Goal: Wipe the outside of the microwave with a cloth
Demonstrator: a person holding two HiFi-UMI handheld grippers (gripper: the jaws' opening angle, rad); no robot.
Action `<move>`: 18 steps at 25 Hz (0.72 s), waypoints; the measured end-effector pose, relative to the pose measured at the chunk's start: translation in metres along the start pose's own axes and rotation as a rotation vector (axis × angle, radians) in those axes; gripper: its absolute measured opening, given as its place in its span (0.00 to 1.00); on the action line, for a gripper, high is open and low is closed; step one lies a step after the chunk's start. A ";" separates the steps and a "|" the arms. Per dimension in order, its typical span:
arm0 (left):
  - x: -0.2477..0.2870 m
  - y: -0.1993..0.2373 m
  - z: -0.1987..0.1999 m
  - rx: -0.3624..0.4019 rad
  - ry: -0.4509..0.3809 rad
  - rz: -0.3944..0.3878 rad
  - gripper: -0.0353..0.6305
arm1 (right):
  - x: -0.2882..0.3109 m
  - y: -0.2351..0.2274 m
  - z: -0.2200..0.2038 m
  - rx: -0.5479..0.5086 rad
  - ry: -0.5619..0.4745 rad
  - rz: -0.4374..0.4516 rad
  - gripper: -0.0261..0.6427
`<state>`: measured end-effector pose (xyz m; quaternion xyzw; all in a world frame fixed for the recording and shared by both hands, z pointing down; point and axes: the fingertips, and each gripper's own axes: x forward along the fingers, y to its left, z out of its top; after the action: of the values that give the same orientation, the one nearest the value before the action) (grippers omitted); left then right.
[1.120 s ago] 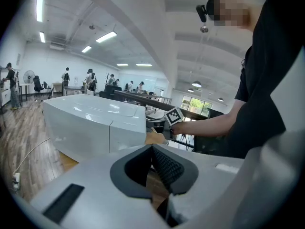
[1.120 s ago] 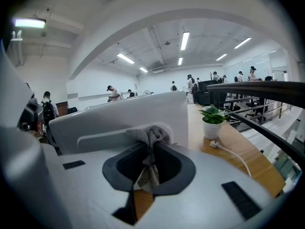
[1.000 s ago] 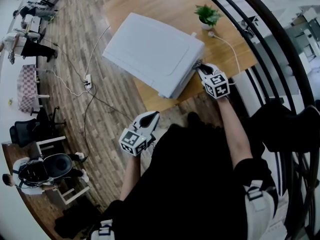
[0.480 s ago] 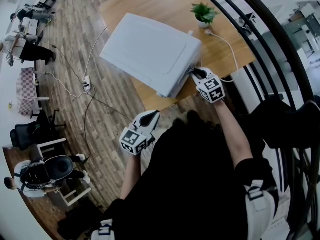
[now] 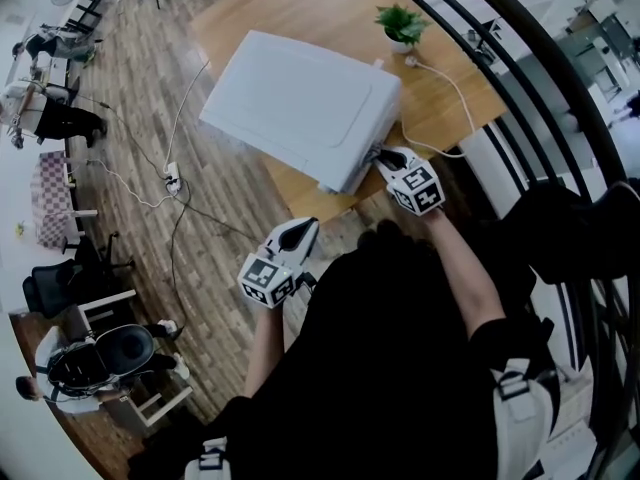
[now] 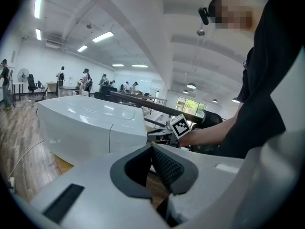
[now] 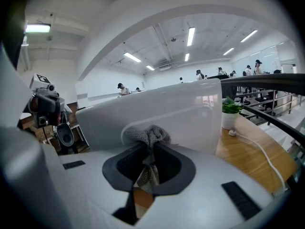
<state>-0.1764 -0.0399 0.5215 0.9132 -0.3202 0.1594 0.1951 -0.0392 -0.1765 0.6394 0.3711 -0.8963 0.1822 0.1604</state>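
Observation:
A white microwave [image 5: 300, 108] stands on a wooden table [image 5: 330, 8]; it also fills the middle of the right gripper view [image 7: 167, 113] and the left of the left gripper view [image 6: 90, 123]. My right gripper [image 5: 383, 157] is shut on a grey cloth [image 7: 147, 136] and presses it against the microwave's near right side. The left gripper [image 5: 298, 236] hangs below the table's near edge, away from the microwave, jaws together with nothing between them.
A small potted plant [image 5: 403, 25] and a white cable [image 5: 455, 88] lie on the table right of the microwave. A dark railing [image 5: 540, 78] curves along the right. Cables and a power strip [image 5: 172, 176] lie on the wood floor at left.
The right gripper has slid with the cloth along the microwave's side toward its near corner. The left gripper has stayed put.

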 end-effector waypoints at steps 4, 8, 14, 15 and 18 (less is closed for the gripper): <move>0.002 0.000 0.005 0.008 0.011 -0.045 0.06 | -0.003 0.022 -0.002 -0.005 0.019 0.010 0.10; 0.006 -0.003 0.009 0.025 0.022 -0.089 0.06 | -0.005 0.038 -0.007 -0.003 0.026 0.010 0.10; 0.010 -0.011 0.008 0.050 0.045 -0.147 0.06 | -0.004 0.063 -0.009 -0.011 0.020 0.028 0.10; 0.011 -0.012 0.008 0.051 0.046 -0.153 0.06 | -0.005 0.066 -0.012 -0.006 0.030 0.028 0.10; 0.009 -0.014 0.005 0.047 0.048 -0.170 0.06 | -0.007 0.075 -0.017 0.007 0.050 0.029 0.10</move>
<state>-0.1595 -0.0366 0.5175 0.9374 -0.2327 0.1717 0.1939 -0.0867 -0.1152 0.6364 0.3540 -0.8966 0.1967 0.1791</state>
